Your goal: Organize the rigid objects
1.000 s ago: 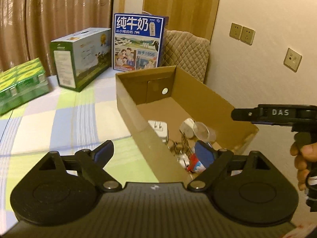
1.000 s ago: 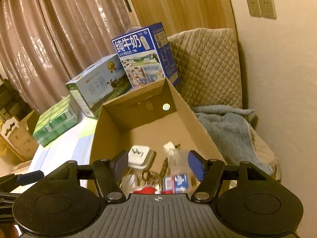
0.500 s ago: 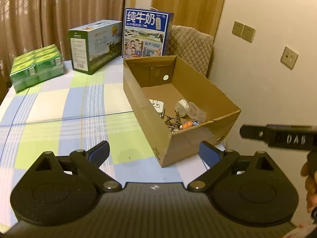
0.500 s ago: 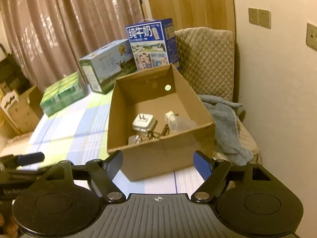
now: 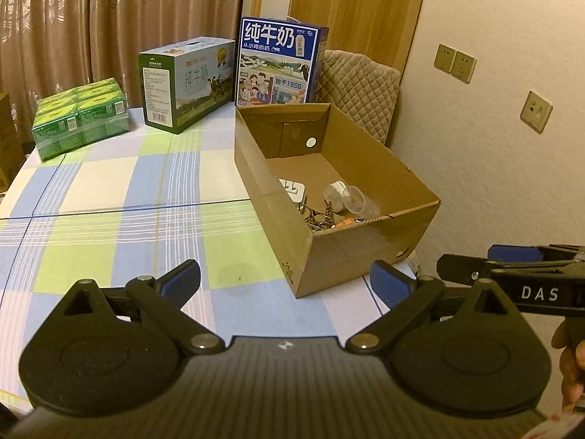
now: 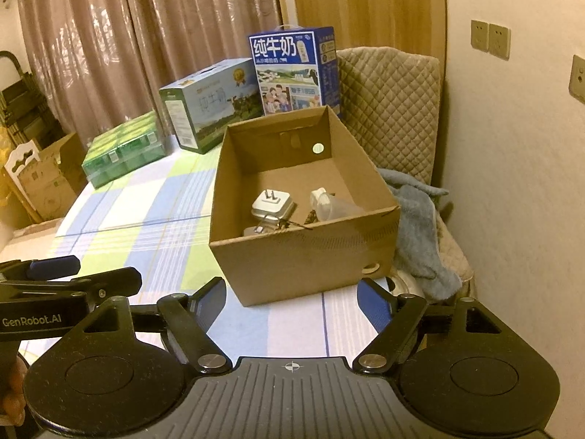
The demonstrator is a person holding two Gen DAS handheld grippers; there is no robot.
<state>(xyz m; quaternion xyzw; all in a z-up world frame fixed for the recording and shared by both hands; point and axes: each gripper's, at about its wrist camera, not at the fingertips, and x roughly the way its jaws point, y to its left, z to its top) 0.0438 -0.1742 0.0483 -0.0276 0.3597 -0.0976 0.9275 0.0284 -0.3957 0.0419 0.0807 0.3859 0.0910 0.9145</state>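
Plug [image 6: 270, 205], cup [image 5: 354, 198] and keys [image 5: 317, 218] lie in the cardboard box [image 5: 365, 256] at the tabletop's [image 5: 109, 197] right edge, before a blue carton [image 5: 278, 62] reading "1955", while both tools, left [image 5: 285, 281] and right [image 6: 290, 301], marked "DAS", stand apart, empty.

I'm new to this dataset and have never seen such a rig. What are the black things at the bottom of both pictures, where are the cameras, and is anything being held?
No robot here: a person holds a two-finger gripper in each hand, with a camera on each looking forward along its fingers. One picture comes from the left gripper, the other from the right gripper. Both are open and hold nothing. Ahead, on a checked tablecloth, stands an open cardboard box containing a white plug adapter, a clear plastic cup and other small things. Behind it are milk cartons and green drink packs.
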